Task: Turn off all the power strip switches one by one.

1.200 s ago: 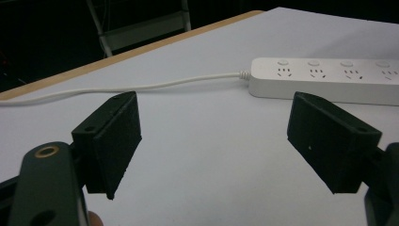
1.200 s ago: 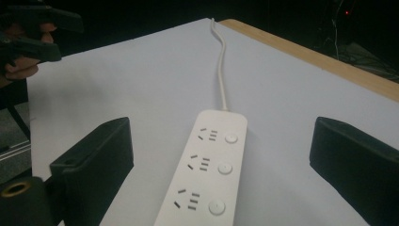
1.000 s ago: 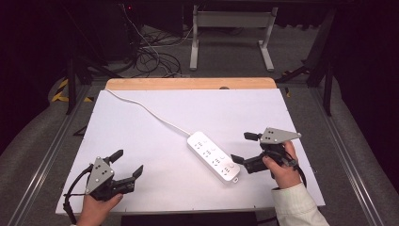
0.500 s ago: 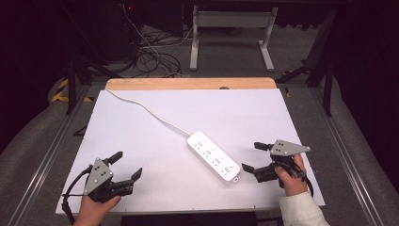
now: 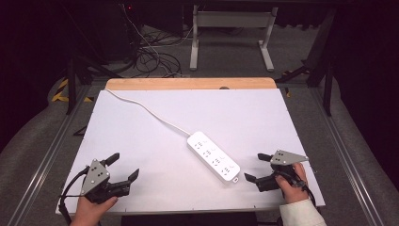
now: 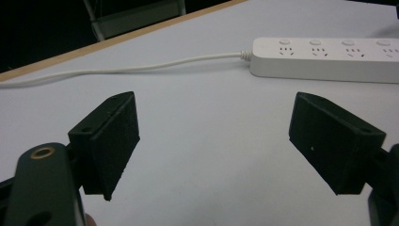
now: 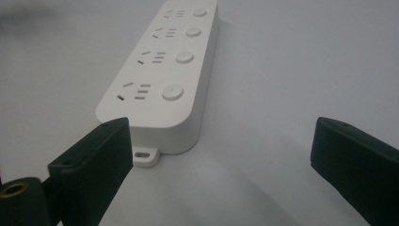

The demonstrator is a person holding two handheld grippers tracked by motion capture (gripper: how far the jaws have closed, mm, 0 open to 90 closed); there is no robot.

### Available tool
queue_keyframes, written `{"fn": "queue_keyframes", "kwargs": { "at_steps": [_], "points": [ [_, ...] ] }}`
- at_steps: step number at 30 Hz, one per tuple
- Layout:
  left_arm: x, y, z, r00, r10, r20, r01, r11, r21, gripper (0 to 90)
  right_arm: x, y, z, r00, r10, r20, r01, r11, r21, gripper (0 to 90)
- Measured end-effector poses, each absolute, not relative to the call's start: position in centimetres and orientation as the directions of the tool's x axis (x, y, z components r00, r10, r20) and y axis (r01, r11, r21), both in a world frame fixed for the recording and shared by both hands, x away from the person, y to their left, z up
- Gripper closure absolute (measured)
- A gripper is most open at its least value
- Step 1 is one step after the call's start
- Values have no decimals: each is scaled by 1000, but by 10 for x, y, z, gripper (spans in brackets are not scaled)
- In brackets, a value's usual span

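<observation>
Right gripper [image 5: 254,166] now lower, nearer power strip [image 5: 213,156] end

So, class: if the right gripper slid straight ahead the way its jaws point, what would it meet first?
Probably the near end of the white power strip; the open right gripper faces it, slightly off-centre.

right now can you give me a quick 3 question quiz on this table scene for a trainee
1. True or false: the right gripper is shut on the power strip.
2. Which end of the power strip does the white cable leave from? A) the end nearer the right gripper B) the far end, toward the wooden table edge C) its long side
3. Fill in: the jaws of the left gripper stand ____ with nothing between them.

Key:
1. False; its jaws are open, just short of the strip's near end.
2. B
3. open
</observation>
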State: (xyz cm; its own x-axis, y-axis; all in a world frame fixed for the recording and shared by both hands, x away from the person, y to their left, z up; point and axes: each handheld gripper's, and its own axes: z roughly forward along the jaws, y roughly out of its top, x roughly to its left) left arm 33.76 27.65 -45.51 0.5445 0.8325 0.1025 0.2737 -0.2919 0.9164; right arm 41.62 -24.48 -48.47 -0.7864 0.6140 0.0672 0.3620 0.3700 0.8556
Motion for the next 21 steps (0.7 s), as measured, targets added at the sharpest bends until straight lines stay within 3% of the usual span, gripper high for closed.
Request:
{"fn": "queue_keyframes", "kwargs": {
  "at_steps": [9, 21],
  "points": [
    [342, 275, -458, 545, 832, 104, 279, -298, 913, 171, 413, -245, -493, -784, 617, 74, 376, 377, 846, 67],
    [341, 276, -455, 555, 828, 86, 259, -270, 928, 163, 409, -246, -484, -792, 611, 11, 297, 369, 881, 72]
  ]
}}
